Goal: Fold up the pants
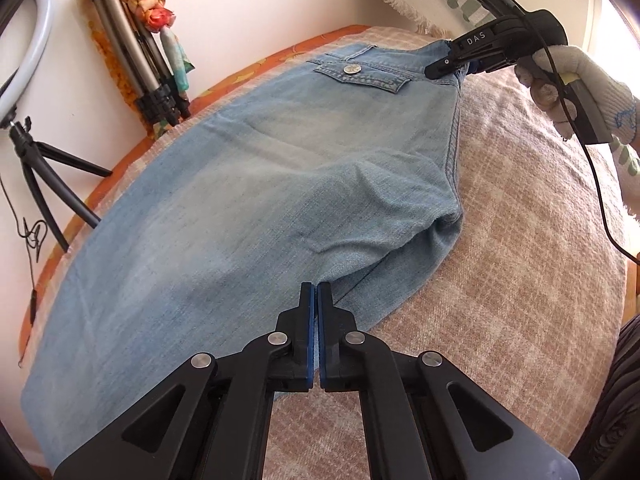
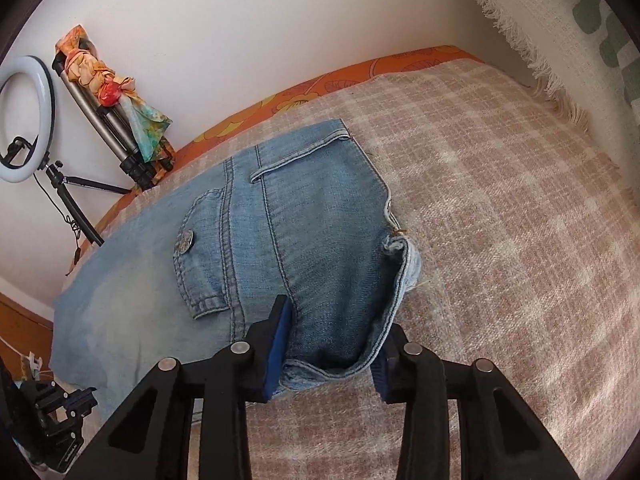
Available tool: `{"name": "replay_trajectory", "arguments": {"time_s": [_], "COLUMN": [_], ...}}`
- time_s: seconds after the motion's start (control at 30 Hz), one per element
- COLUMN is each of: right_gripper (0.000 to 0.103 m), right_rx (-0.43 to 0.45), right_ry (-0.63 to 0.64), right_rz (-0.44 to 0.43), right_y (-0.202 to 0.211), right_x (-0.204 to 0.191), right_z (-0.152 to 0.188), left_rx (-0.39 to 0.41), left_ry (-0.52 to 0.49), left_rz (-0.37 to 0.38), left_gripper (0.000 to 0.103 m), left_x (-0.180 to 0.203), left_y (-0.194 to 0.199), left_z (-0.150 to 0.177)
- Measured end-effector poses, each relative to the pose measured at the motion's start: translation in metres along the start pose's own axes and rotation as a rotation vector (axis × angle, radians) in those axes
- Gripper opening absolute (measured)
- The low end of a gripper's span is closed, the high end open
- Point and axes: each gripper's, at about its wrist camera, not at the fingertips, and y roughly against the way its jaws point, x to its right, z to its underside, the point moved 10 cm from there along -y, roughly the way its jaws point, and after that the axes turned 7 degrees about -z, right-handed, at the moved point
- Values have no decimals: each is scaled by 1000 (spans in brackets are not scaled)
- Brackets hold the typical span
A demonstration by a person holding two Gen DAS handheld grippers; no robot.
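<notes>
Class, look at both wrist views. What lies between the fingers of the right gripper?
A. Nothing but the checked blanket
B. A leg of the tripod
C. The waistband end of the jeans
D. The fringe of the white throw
C: in the right wrist view the right gripper has the bunched waistband end of the jeans between its blue pads, while the tripod leans far off against the wall.

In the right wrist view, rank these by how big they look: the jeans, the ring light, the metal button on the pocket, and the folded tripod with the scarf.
1. jeans
2. folded tripod with the scarf
3. ring light, close to the tripod, so that order is unsure
4. metal button
</notes>
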Motion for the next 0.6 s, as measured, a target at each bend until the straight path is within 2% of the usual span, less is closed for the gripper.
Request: {"name": "replay_trajectory", "arguments": {"time_s": [0.07, 0.17, 0.27, 0.4, 0.53, 0.6], "right_gripper": [23, 19, 18, 18, 28, 35], "right_rx": [28, 89, 49, 48, 35, 54], "right_ry": [45, 77, 118, 137, 133, 157], "right_rz": [24, 7, 60, 95, 95, 118], "right_y": [9, 25, 13, 6, 14, 26], "right_x": [-5, -8, 0, 4, 3, 2], "right_z": [-5, -12, -5, -4, -3, -3], "left_rx": [4, 8, -21, -48, -36, -29], "left_ry": [27, 31, 30, 63, 86, 119], "left_rz": [16, 40, 56, 80, 94, 73], "left_gripper": [0, 0, 0, 0, 1, 3], "left_x": [-1, 4, 9, 11, 8, 0], "left_y": [6, 13, 4, -7, 1, 8], "left_z": [0, 5, 14, 19, 18, 19]}}
